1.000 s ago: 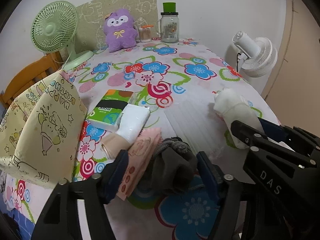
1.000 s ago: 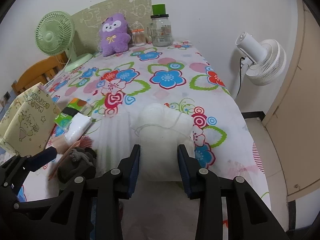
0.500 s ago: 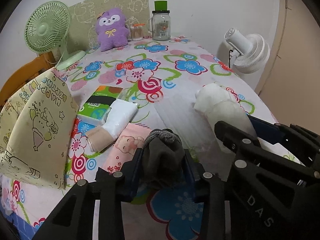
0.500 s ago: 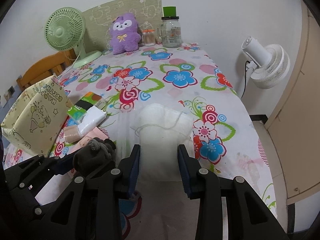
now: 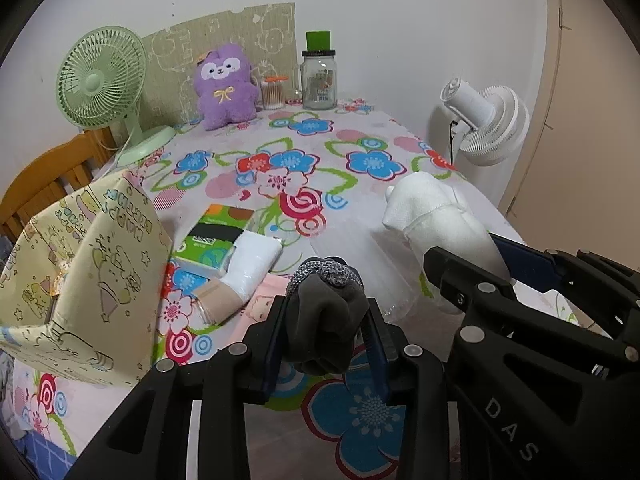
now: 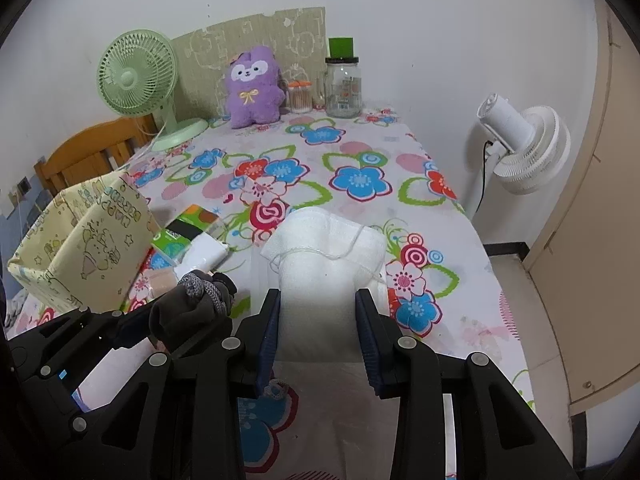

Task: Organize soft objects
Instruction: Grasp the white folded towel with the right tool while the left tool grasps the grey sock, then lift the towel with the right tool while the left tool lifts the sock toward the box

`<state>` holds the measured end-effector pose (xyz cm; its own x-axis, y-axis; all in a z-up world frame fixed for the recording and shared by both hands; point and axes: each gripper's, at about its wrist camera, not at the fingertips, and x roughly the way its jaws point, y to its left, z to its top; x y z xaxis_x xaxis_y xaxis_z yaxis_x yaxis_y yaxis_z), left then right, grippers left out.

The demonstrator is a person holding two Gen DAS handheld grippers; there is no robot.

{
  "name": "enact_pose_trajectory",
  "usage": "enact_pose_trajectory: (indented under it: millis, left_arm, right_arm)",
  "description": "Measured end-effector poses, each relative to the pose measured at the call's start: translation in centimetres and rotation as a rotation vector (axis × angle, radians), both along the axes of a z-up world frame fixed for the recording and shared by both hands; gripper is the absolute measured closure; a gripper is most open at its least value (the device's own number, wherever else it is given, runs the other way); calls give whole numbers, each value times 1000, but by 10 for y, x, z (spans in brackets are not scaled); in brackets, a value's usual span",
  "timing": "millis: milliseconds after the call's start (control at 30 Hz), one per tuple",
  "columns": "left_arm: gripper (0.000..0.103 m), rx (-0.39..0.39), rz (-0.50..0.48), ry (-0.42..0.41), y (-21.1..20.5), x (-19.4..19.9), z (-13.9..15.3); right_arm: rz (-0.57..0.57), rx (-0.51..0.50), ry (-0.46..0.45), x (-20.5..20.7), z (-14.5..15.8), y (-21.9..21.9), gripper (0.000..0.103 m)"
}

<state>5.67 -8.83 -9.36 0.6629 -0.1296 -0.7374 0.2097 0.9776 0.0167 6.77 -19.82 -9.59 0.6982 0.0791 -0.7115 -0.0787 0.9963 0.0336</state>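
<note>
The left gripper had closed since a second earlier, clamping the grey sock just above the flowered tablecloth. Beside it, the right gripper gripped the white cloth bundle, near the yellow box

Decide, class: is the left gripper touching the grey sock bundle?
Touching. The left wrist view shows the left gripper with both blue pads pressed against the sides of the grey sock bundle, squeezing it.

Storage box at table left edge; tissue pack just right; plush, jar at back.
</note>
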Motion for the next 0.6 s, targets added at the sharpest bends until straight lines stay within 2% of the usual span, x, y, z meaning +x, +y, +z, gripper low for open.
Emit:
enact_pose_trajectory:
  millis: [600]
  left_arm:
    - [66, -11, -21, -86, 9, -11, 43]
  right_arm:
    - [-21, 4, -86, -17, 45, 8, 63]
